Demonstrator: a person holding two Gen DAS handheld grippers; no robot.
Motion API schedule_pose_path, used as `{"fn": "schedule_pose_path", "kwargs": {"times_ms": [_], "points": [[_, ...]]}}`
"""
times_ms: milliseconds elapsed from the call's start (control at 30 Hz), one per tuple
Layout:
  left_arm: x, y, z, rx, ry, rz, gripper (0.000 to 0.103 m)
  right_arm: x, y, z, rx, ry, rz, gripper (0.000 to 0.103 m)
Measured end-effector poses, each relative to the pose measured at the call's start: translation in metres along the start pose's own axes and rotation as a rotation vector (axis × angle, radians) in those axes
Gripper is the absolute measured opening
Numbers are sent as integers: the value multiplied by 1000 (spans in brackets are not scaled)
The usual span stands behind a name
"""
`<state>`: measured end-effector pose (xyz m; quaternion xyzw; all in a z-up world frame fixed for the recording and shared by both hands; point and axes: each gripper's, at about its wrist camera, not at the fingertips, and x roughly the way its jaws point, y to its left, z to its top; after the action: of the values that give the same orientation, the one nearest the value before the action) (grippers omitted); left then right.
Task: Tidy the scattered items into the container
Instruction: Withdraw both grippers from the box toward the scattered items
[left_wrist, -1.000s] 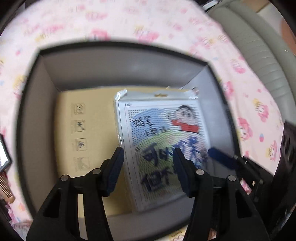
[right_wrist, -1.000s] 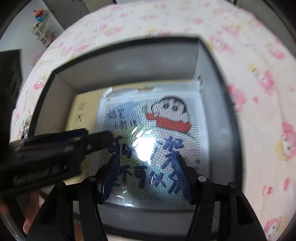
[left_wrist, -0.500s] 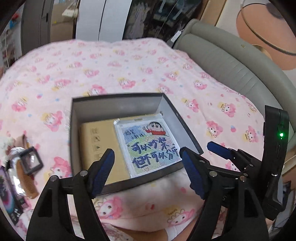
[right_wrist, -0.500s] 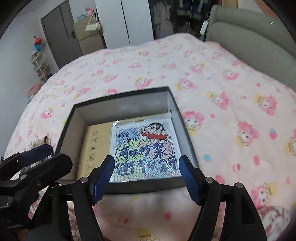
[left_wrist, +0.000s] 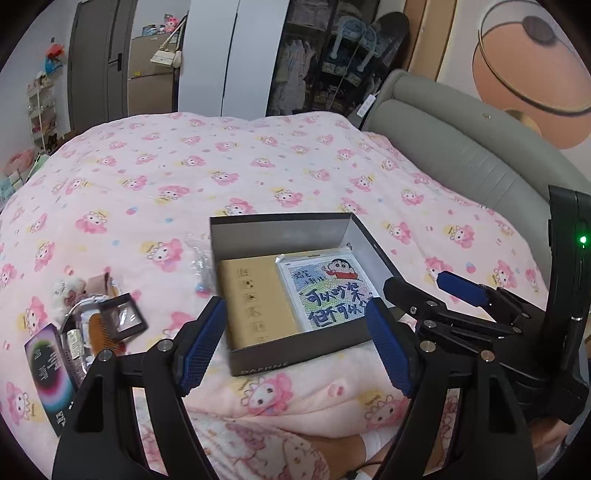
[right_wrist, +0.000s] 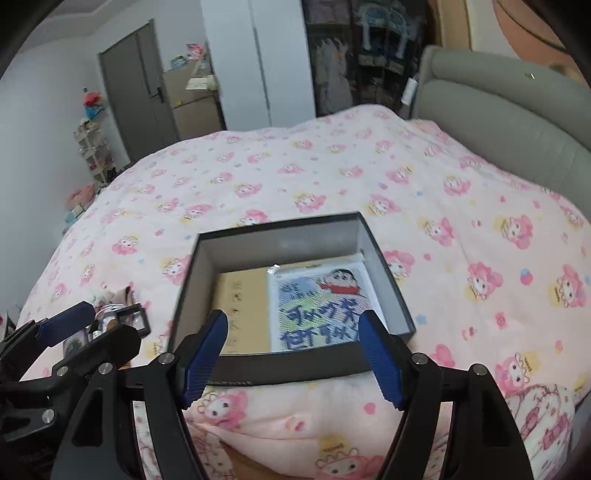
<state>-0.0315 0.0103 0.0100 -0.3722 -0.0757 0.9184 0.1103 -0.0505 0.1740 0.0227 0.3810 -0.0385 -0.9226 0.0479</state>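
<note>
A: Where is the container set, and what is already in it?

B: The open dark box (left_wrist: 295, 354) is seen on the bed (left_wrist: 258, 173), near the near edge of the pink quilt. A flat tan carton (left_wrist: 255, 299) and a bagged picture kit (left_wrist: 325, 288) are laid side by side on its floor, the kit toward the headboard side.

A: And the jaws?

B: On the left gripper (left_wrist: 295, 347) the jaws are held well apart with nothing between the pads. On the right gripper (right_wrist: 291, 354) the jaws are opening, and nothing is caught there either. Both are poised above the box's near wall.

A: Which relation is the next pick judged to turn on?

B: The scattered pile (left_wrist: 85, 325) is left on the quilt beside the box, on the side away from the headboard. It lies left of the left gripper's jaws, so the left hand is judged nearer. The dark card (left_wrist: 48, 365) is laid with its long axis running toward the near edge.

A: What cannot be made out?

B: The pile is overlapped: a comb (left_wrist: 103, 328), a black-framed square and clear packets are noted, but what is buried beneath is not resolved. In the right wrist view the pile is mostly hidden behind the left gripper. A small clear wrapper (left_wrist: 199, 258) against the box's outer wall is too blurred to identify.
</note>
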Motion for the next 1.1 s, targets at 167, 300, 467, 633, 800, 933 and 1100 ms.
{"fn": "schedule_pose_path", "kwargs": {"times_ms": [167,300,467,633,800,933,1100], "points": [[-16,33,-4,-41,-23,19,78,-7,32,3,-55,-2,37,71],[-27,58,-10,-84,-33,51,78,-5,61,3,-110,-3,61,71],[-45,93,-24,-141,-45,106,78,2,98,0,-174,18,113,71],[-56,127,-40,-210,-45,142,78,12,135,-7,-254,51,165,71],[-65,151,-51,-244,-48,177,78,17,165,-14,-302,70,195,71],[-70,168,-60,-281,-53,196,78,22,184,-19,-335,87,212,71],[-74,194,-74,-340,-56,227,78,32,211,-24,-385,110,231,71]]}}
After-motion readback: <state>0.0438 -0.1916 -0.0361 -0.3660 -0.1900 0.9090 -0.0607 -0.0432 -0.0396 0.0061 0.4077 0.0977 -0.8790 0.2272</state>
